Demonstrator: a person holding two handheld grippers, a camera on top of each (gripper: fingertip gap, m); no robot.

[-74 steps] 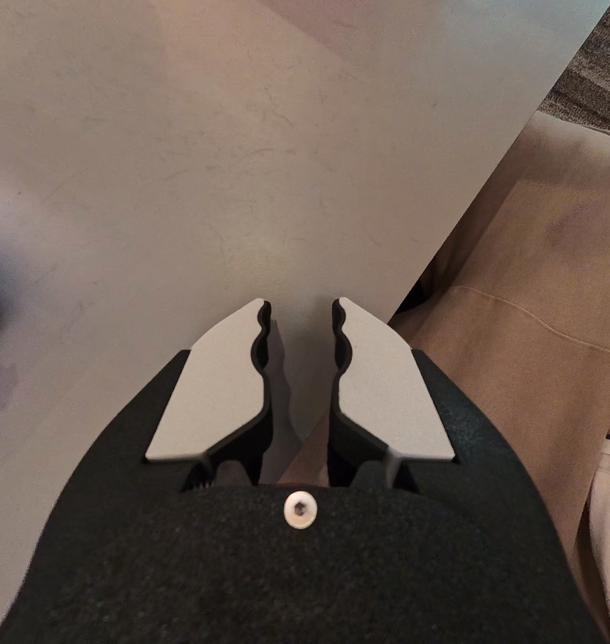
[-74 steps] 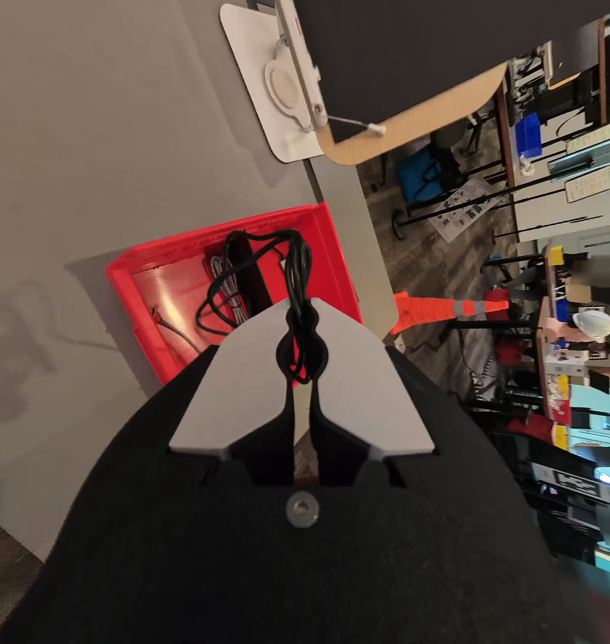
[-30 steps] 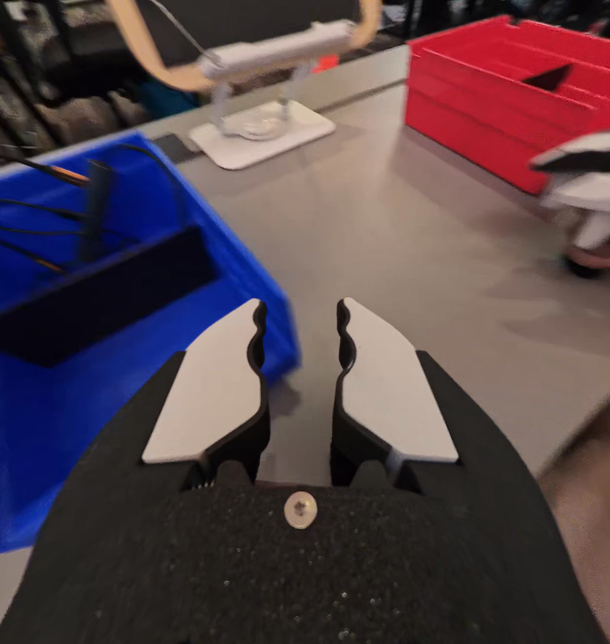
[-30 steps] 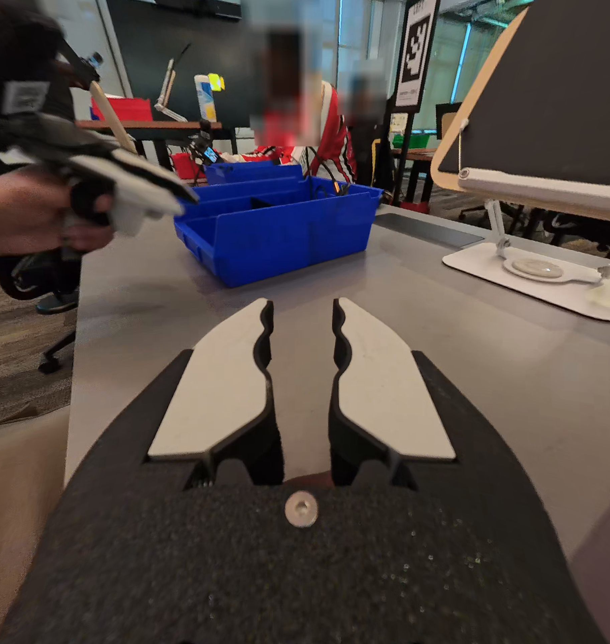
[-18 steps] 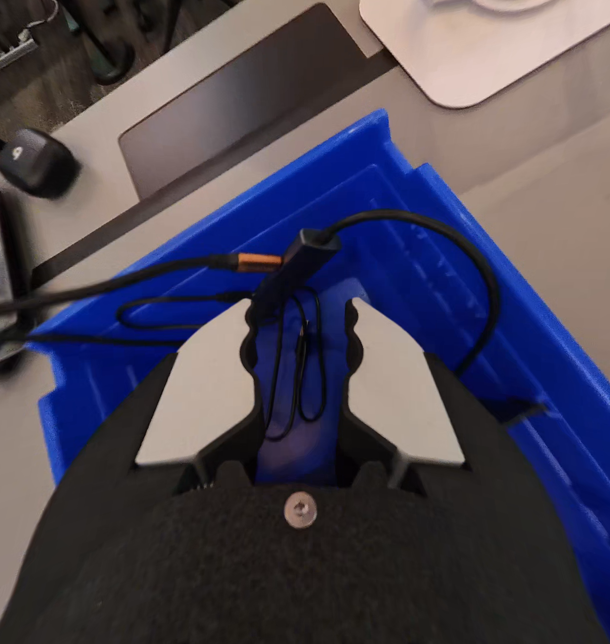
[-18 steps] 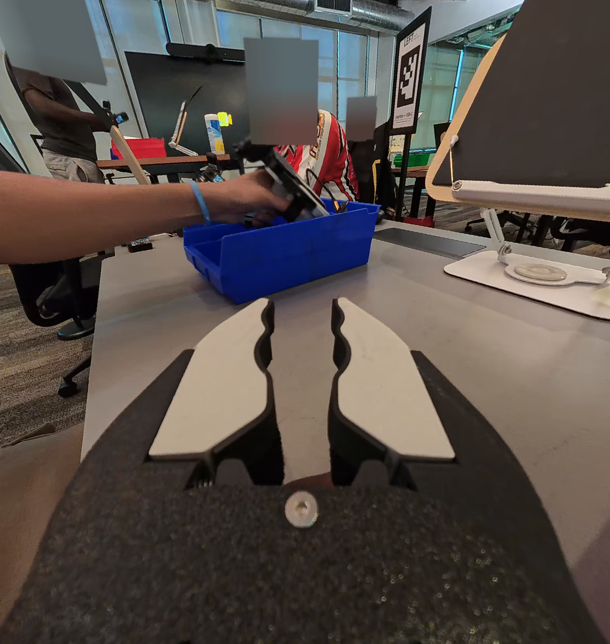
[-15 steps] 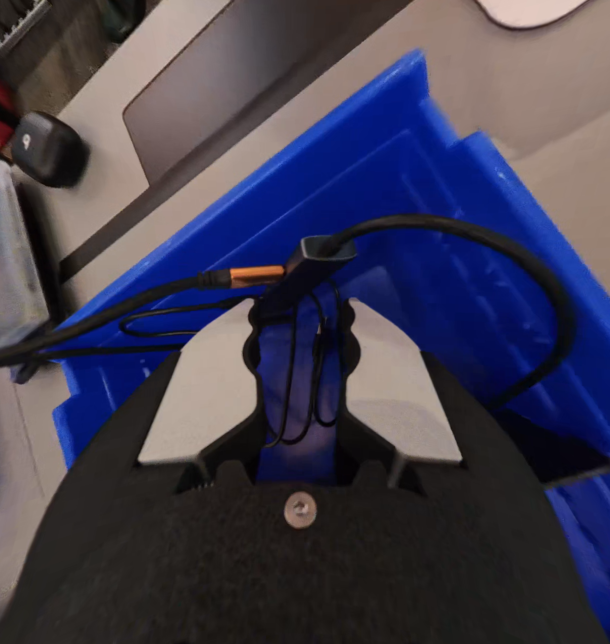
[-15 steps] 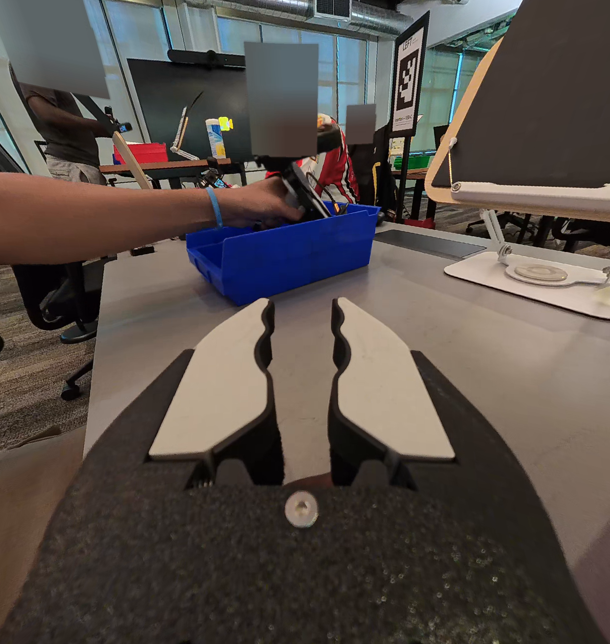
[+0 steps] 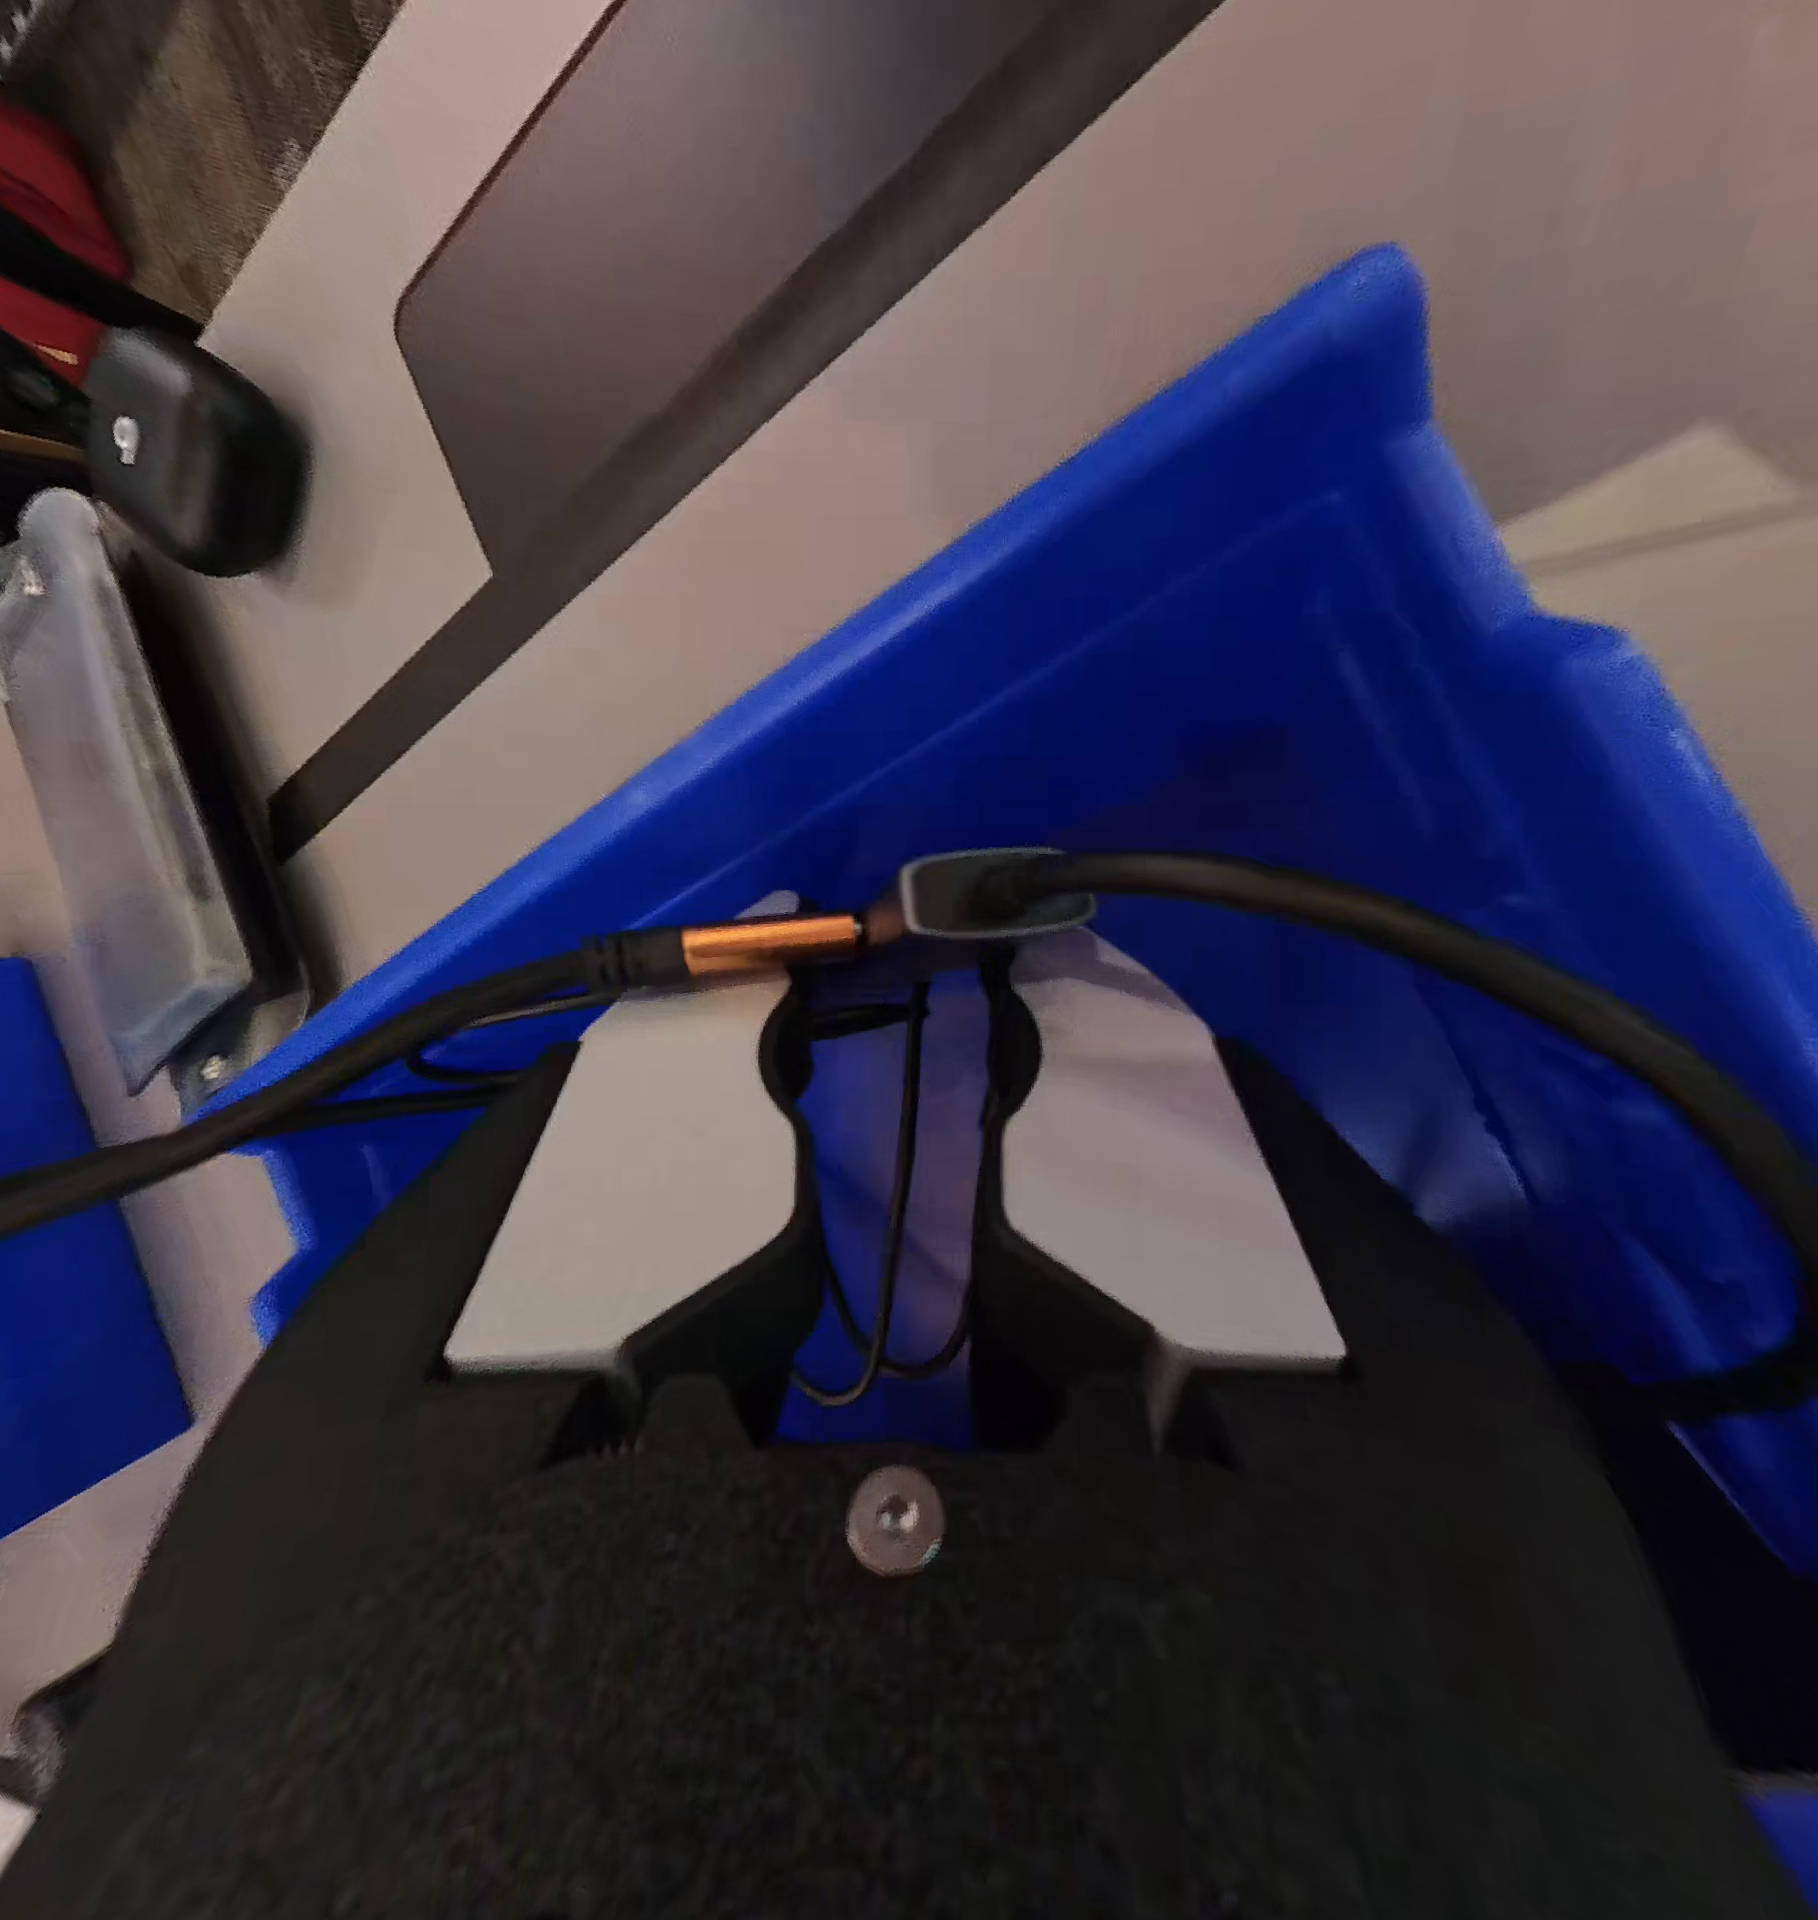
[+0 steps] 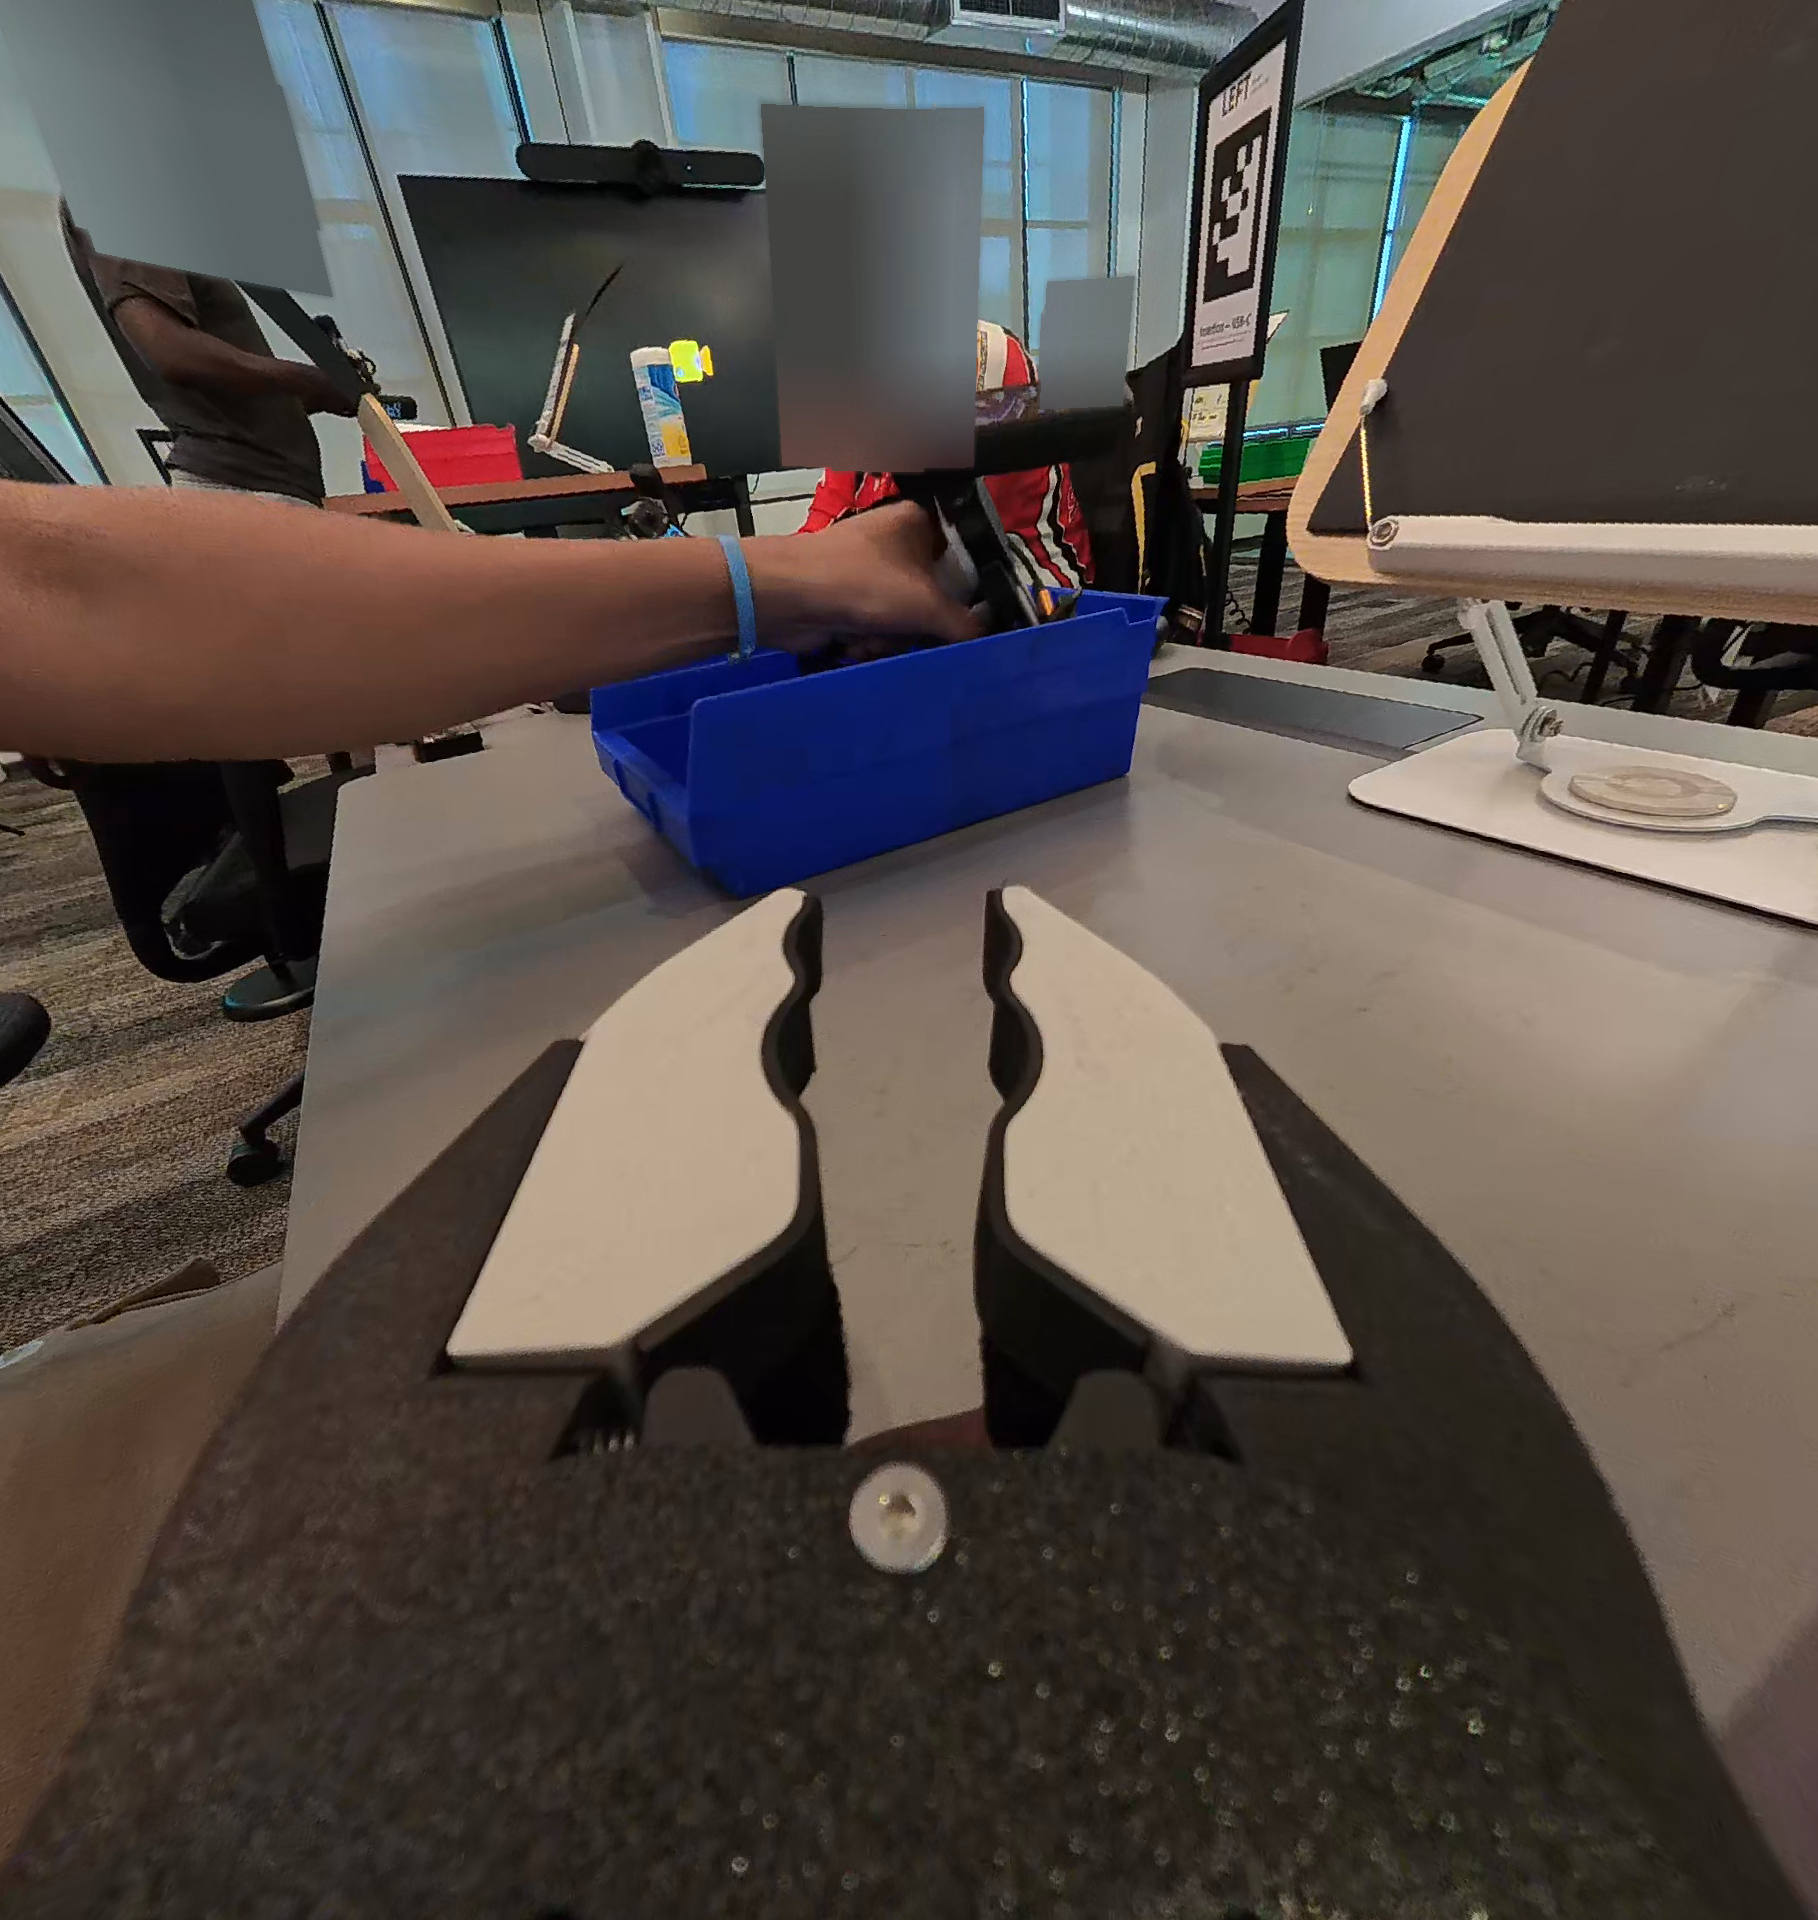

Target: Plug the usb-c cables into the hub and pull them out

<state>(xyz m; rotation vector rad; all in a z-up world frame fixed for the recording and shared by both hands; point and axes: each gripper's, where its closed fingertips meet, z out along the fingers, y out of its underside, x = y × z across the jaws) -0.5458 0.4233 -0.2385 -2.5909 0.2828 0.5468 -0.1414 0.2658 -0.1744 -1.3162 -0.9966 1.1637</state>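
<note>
A dark grey hub [image 9: 988,899] sits in the blue bin [image 9: 1248,644]. A thick black cable [image 9: 1507,977] leaves it to the right. A cable with a copper-coloured plug [image 9: 770,940] is plugged into its left side. My left gripper [image 9: 894,997] is low inside the bin, jaws apart, with its tips just under the hub. A thin black cable loop [image 9: 889,1247] lies between the fingers. My right gripper [image 10: 900,914] is open and empty over the grey table [image 10: 1404,1039], facing the blue bin [image 10: 884,748]. The left gripper [image 10: 978,571] shows there in a person's hand.
A person's forearm [image 10: 365,613] reaches across from the left to the bin. A white stand base [image 10: 1611,800] holding a dark board stands at the right. A dark inset panel [image 9: 676,312] lies beyond the bin. A second blue bin [image 9: 32,1299] is at the left. The left gripper's tips are roughly 45 cm from the right gripper's.
My left gripper swung from the table edge to the blue bin and moved down close to the hub. My right gripper let go of a black cable at a red bin and now holds still.
</note>
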